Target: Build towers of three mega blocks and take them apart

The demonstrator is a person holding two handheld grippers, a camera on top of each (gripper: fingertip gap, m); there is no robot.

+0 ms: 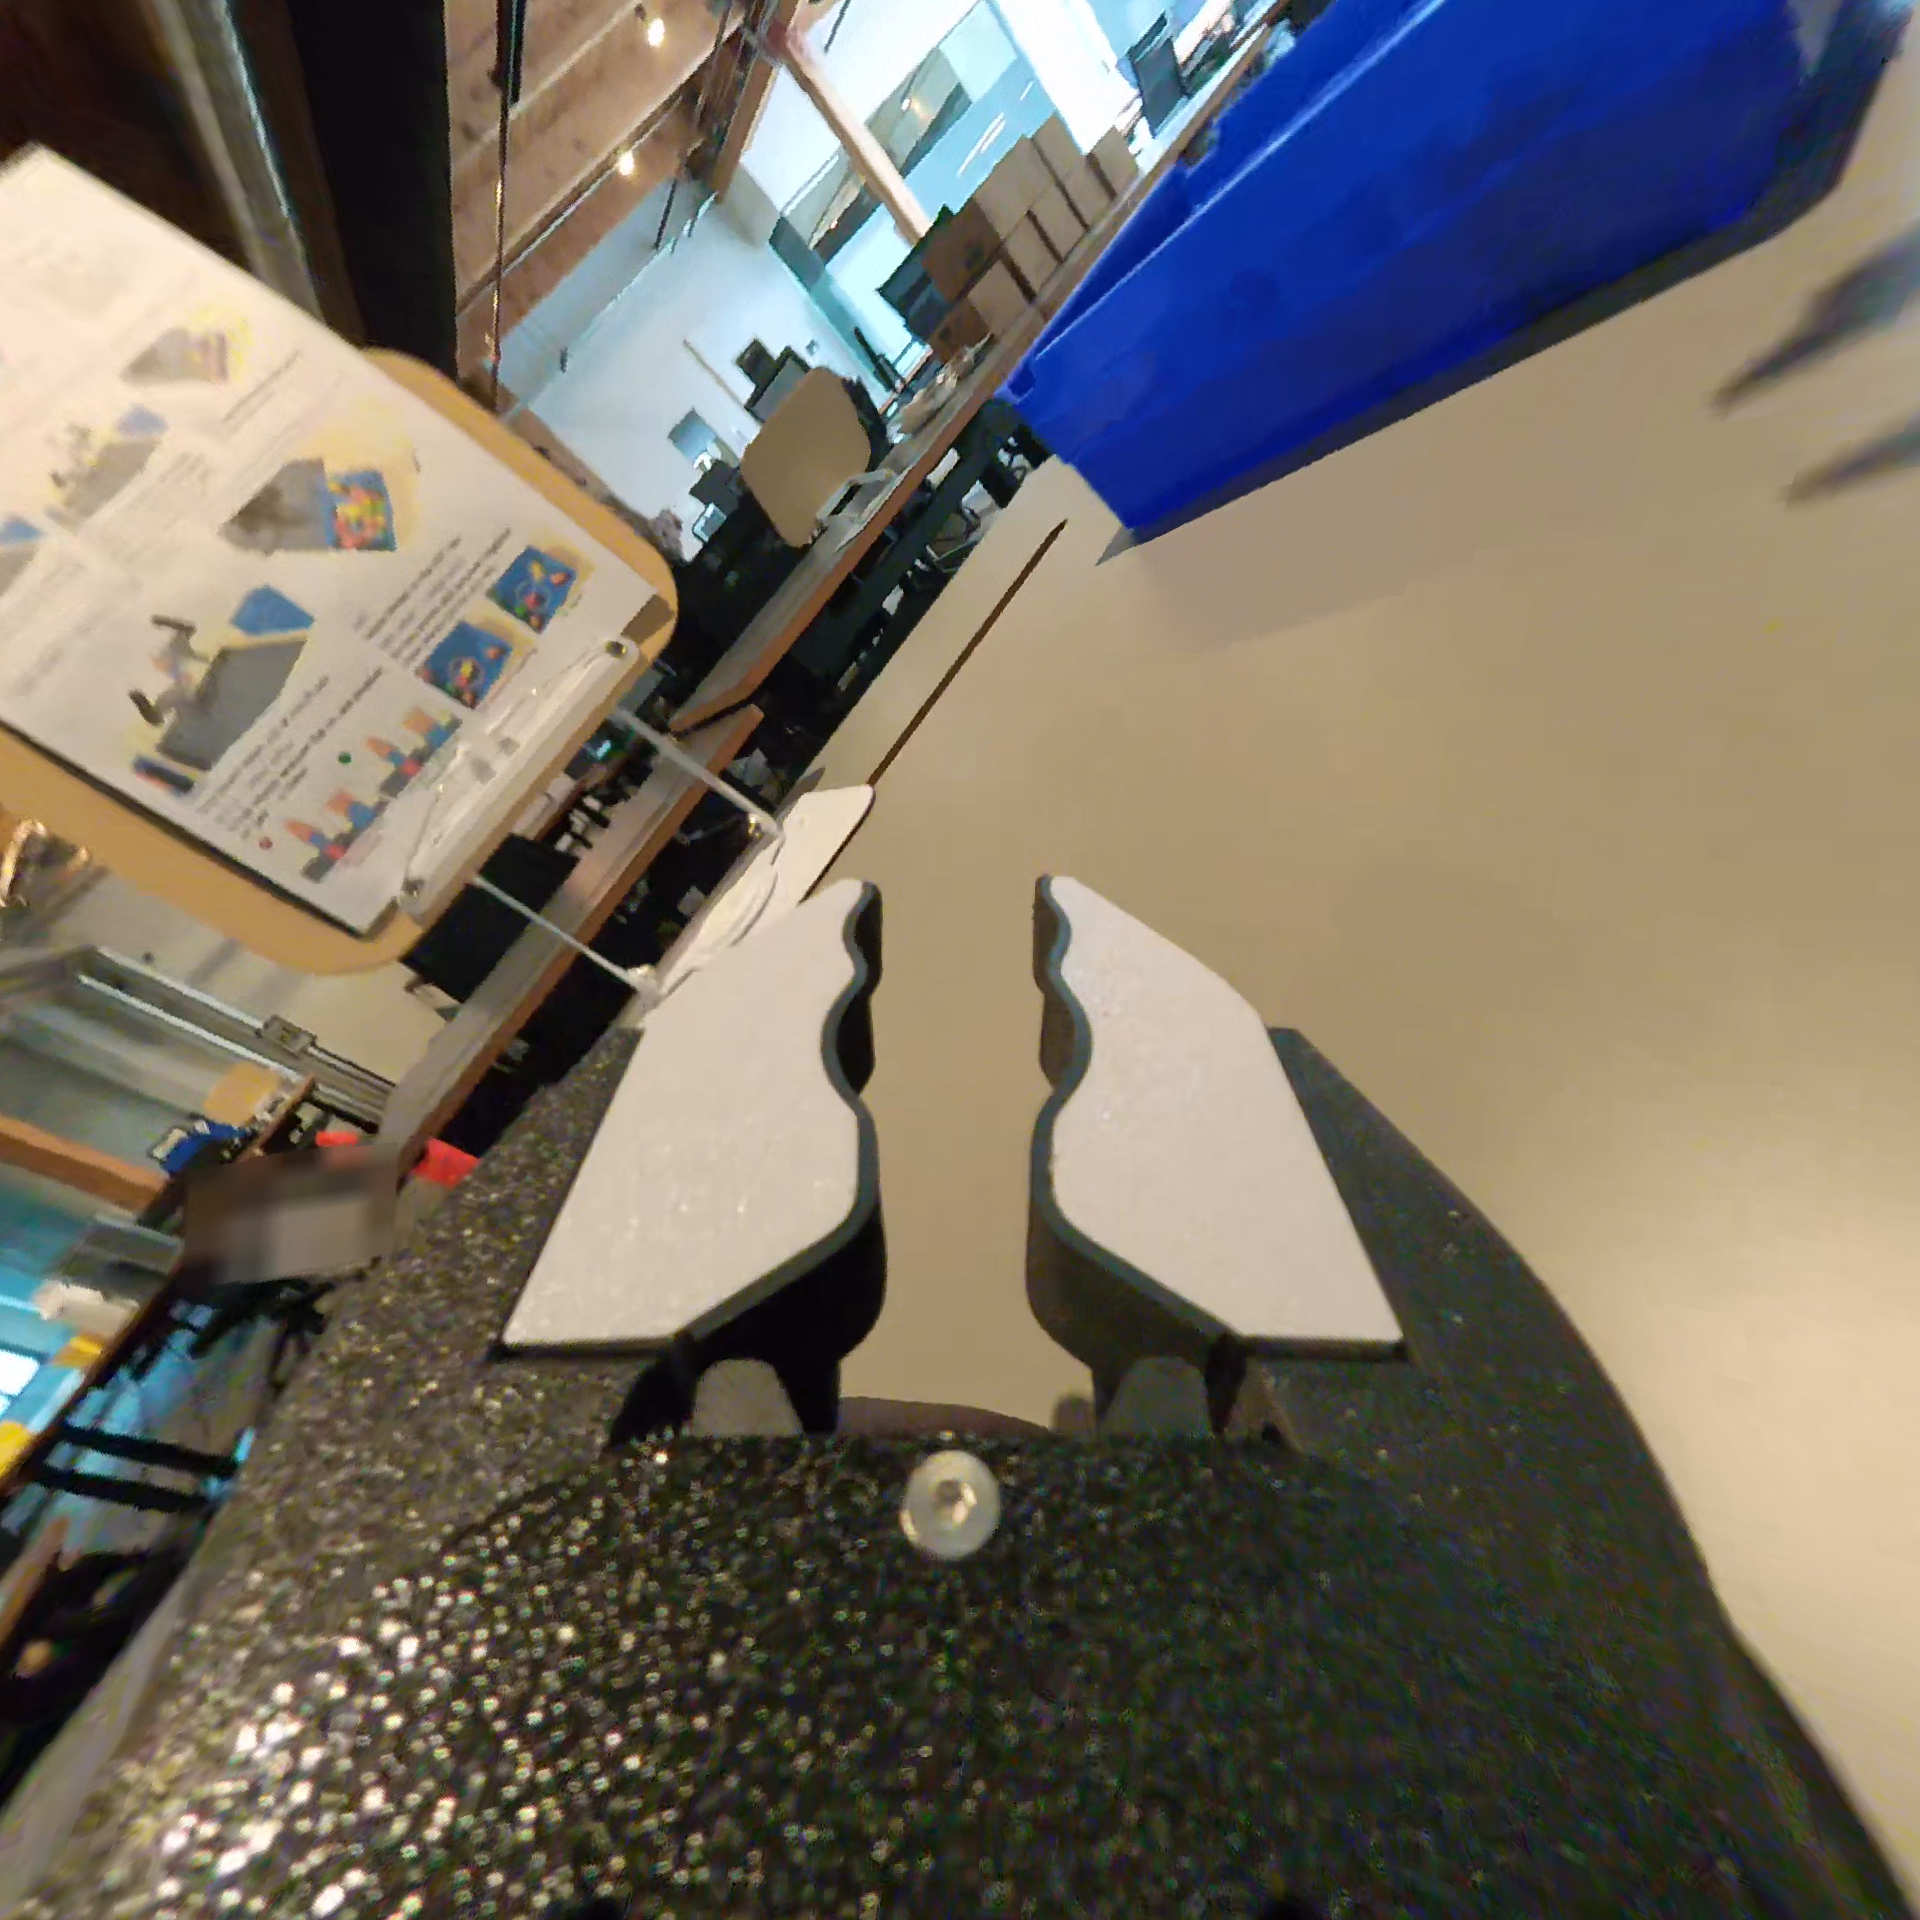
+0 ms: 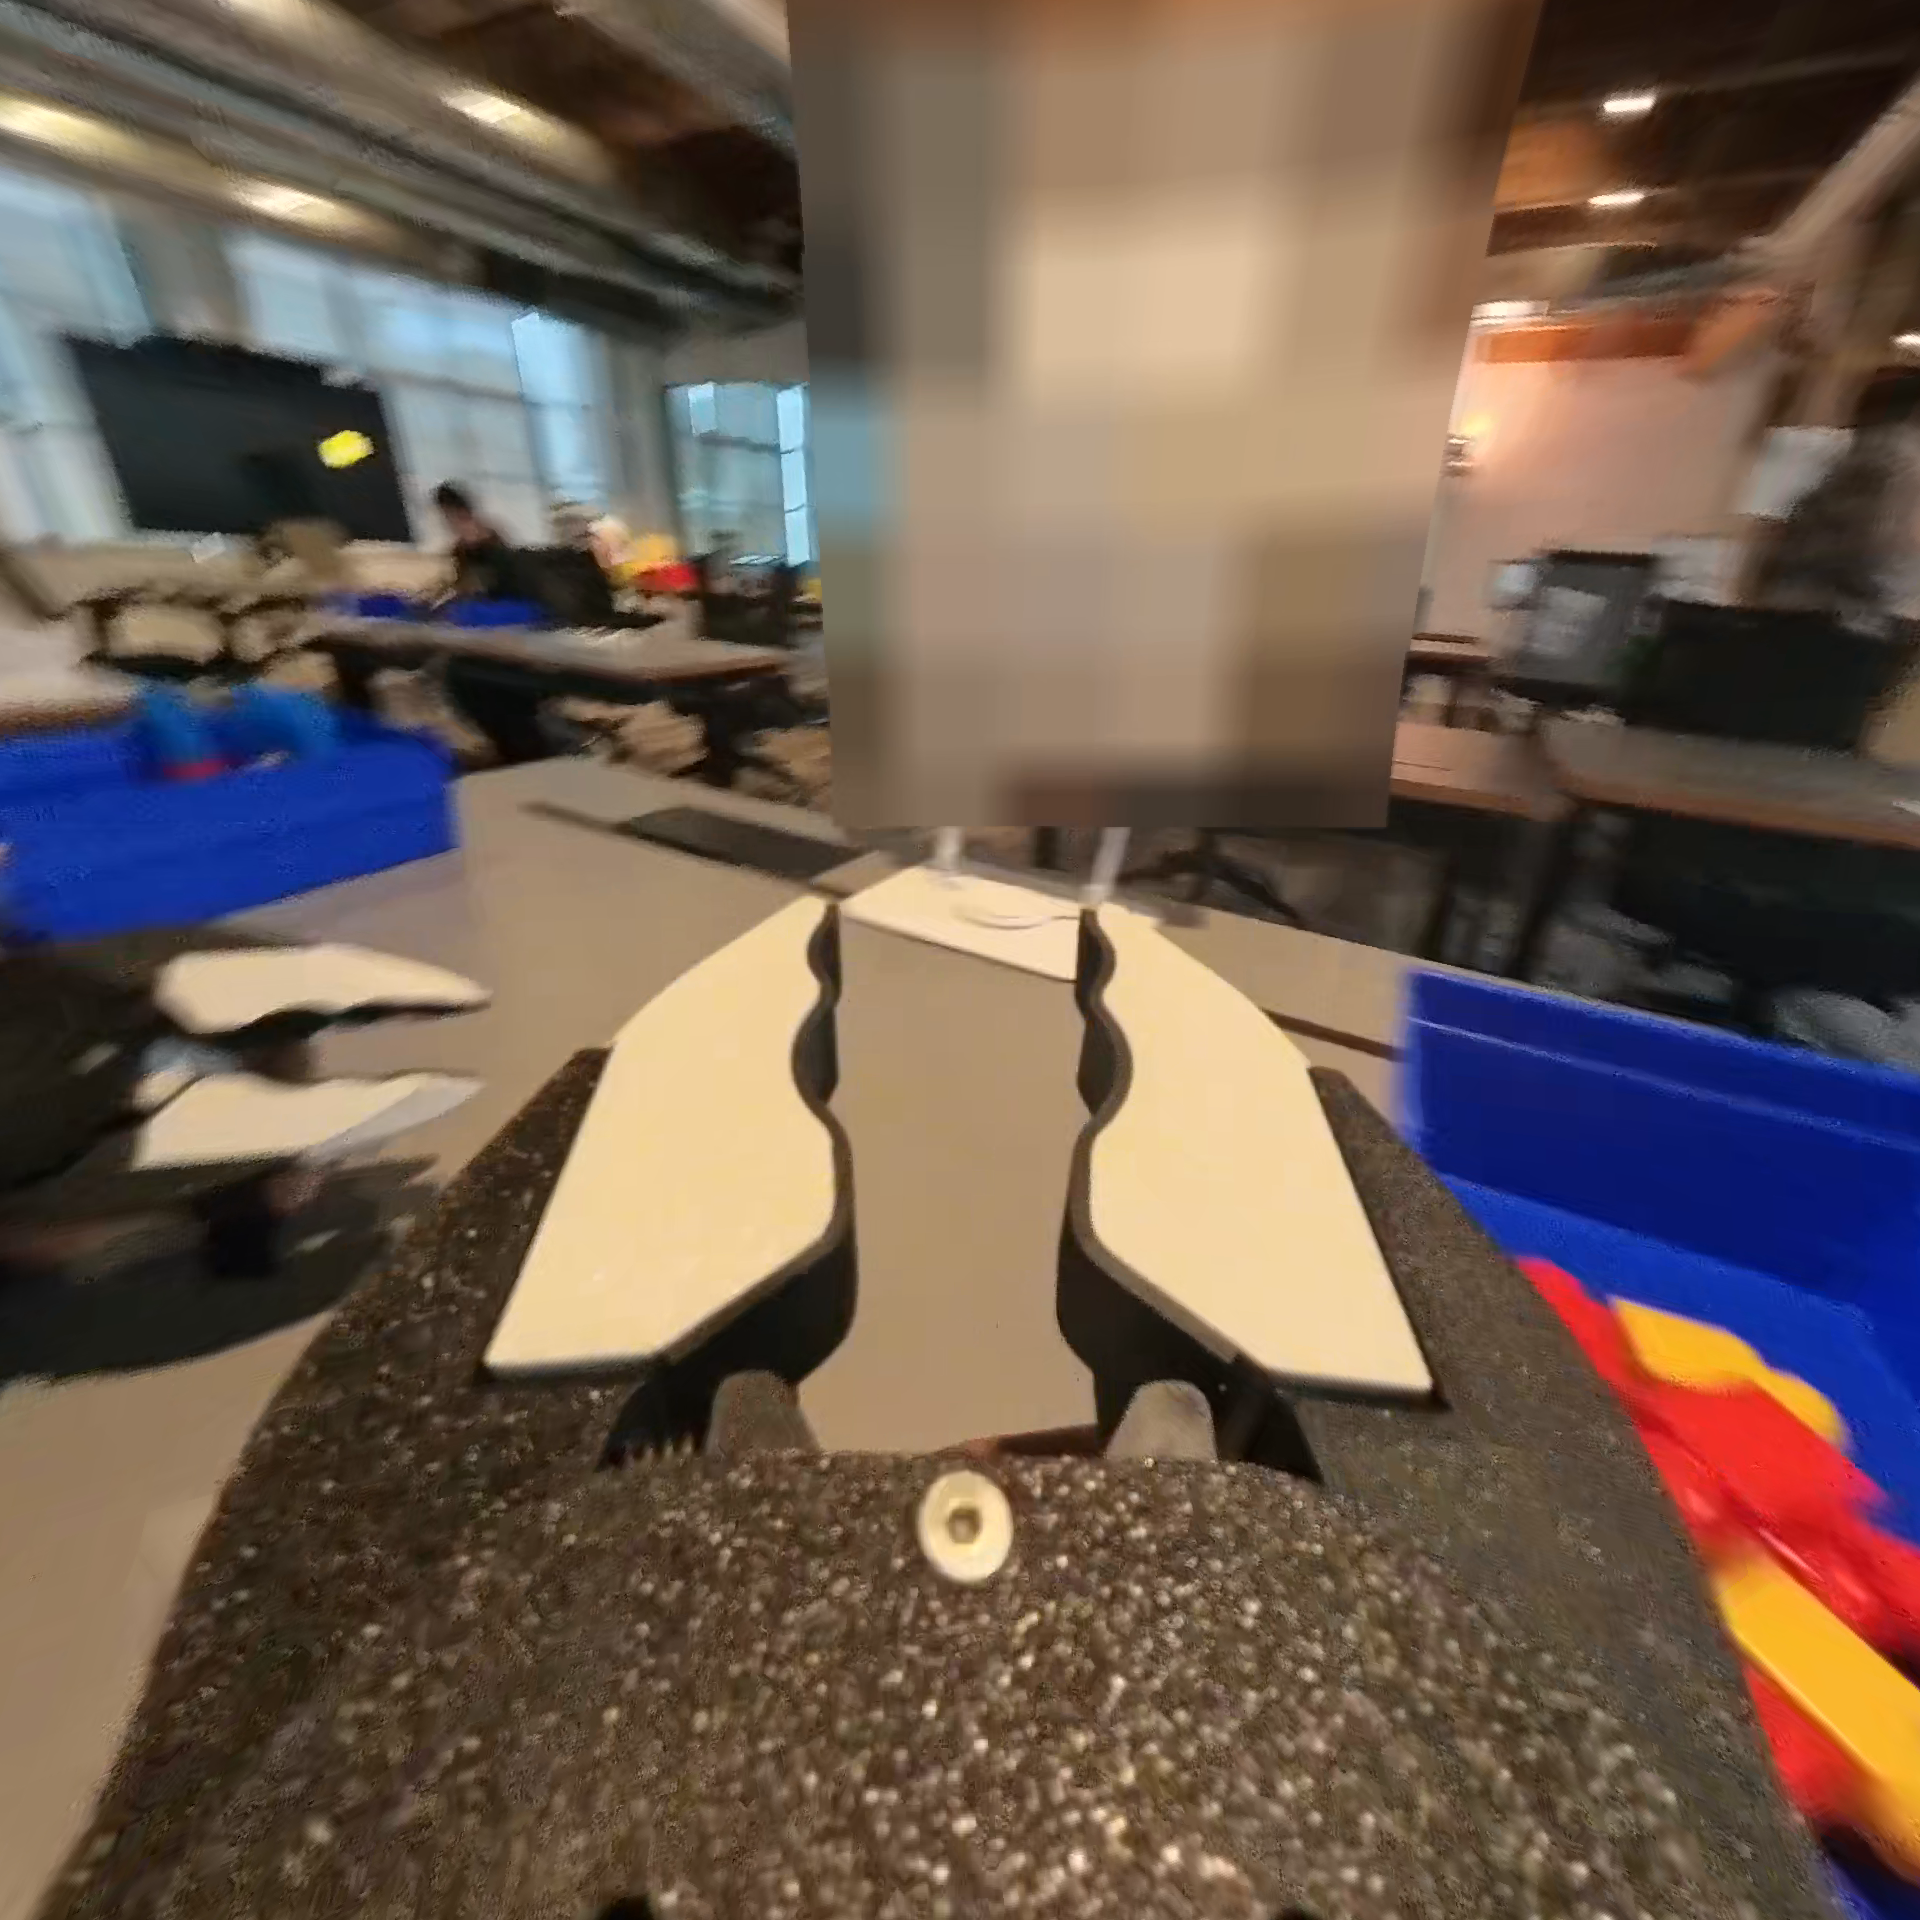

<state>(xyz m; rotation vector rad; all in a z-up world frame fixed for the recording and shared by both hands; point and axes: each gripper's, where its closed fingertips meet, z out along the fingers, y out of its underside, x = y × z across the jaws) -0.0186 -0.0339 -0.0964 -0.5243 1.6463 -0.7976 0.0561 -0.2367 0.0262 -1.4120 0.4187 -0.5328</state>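
Left gripper [image 1: 956, 914] hangs over the beige table [image 1: 1455, 935] with its 2 fingers apart and nothing between them, the whole left wrist view rolled hard to one side. A blue bin [image 1: 1403, 260] sits well off at 1 o'clock from those fingertips, and a board with a printed instruction sheet [image 1: 270, 551] stands at 10 o'clock on its stand. No blocks show in this view.

Over to the right wrist view: right gripper [image 2: 956, 925] is spread too, jaws apart, only bare grey table [image 2: 623, 914] showing through the gap. The mega blocks [image 2: 1745, 1475], red and yellow and motion-blurred, lie heaped in a blue bin [image 2: 1662, 1122] at 4 o'clock, just beside the gripper's body and apart from its fingertips. The left gripper [image 2: 312, 1049] shows here at 9 o'clock, near the table, its white finger plates also apart. A second blue bin [image 2: 229, 821] sits farther back at 10 o'clock, with something blue and red inside, too blurred to name.
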